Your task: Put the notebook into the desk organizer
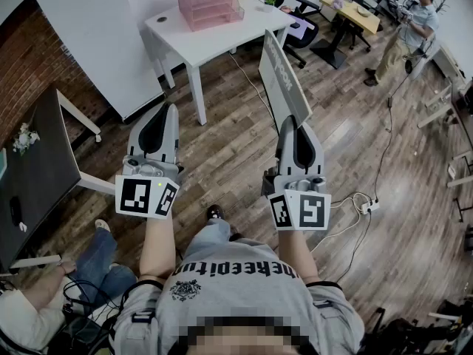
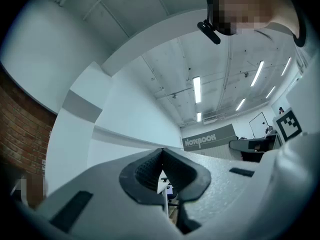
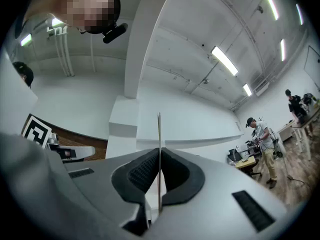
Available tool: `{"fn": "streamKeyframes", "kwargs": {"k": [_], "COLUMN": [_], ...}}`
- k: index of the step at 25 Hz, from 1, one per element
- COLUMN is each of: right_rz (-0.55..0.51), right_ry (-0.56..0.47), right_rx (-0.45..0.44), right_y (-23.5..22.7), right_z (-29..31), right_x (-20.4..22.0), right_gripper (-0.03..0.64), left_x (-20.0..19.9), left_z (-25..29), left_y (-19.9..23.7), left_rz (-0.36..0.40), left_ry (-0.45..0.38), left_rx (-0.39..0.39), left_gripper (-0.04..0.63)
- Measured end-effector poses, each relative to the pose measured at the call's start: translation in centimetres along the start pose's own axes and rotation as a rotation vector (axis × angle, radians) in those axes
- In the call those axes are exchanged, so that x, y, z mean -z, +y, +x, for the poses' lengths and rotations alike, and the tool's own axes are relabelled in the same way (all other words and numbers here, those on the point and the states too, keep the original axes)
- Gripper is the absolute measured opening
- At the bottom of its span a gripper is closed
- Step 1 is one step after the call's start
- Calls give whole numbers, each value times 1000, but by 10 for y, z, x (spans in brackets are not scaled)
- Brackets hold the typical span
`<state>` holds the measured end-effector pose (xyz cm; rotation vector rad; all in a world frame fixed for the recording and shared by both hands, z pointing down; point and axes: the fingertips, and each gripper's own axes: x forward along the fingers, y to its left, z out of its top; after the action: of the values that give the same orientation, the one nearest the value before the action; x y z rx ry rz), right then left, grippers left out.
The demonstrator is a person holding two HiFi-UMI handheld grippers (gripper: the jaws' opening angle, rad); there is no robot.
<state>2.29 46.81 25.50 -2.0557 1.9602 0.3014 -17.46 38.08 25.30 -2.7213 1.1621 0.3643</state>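
Observation:
In the head view a grey notebook (image 1: 284,76) printed "NOTEBOOK" stands upright above the wooden floor, with my right gripper (image 1: 292,123) shut on its lower edge. The right gripper view shows the notebook edge-on (image 3: 159,129) as a thin line pinched between the pads (image 3: 145,171). To the left, my left gripper (image 1: 167,111) is held level with it, shut with nothing in it. Its pads (image 2: 145,169) meet in the left gripper view, where the notebook (image 2: 207,139) shows off to the right. The pink desk organizer (image 1: 208,0) stands on a white table (image 1: 222,39) ahead of both grippers.
A dark table (image 1: 37,168) stands at the left, and a seated person's legs (image 1: 89,265) are at the lower left. Cables and a power strip (image 1: 366,205) lie on the floor to the right. Behind the white table are an office chair (image 1: 303,21), a yellow desk (image 1: 351,9) and a standing person (image 1: 410,28).

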Motion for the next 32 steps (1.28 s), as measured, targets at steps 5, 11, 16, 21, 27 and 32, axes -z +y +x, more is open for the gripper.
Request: {"fn": "streamKeyframes", "kwargs": {"k": [5, 11, 16, 21, 27, 32], "right_rz": [-2, -4, -6, -1, -11, -15], "right_ry": [-1, 0, 8, 21, 22, 11], "right_rx": [1, 5, 6, -3, -8, 2], "right_y": [1, -1, -3, -3, 0, 5], "right_z": [-2, 2, 19, 43, 76, 104], "right_x": [0, 2, 10, 21, 34, 43], "right_gripper": [9, 9, 9, 9, 9, 9], "left_x": [-1, 0, 6, 14, 21, 26], "left_z": [-1, 4, 18, 35, 59, 78], "left_y": [0, 0, 10, 24, 46, 69], "left_rz": [5, 7, 5, 4, 3, 6], "left_ry": [-1, 1, 6, 7, -3, -9], "left_rx": [3, 11, 12, 14, 20, 33], "left_gripper": [3, 3, 3, 3, 3, 3]}}
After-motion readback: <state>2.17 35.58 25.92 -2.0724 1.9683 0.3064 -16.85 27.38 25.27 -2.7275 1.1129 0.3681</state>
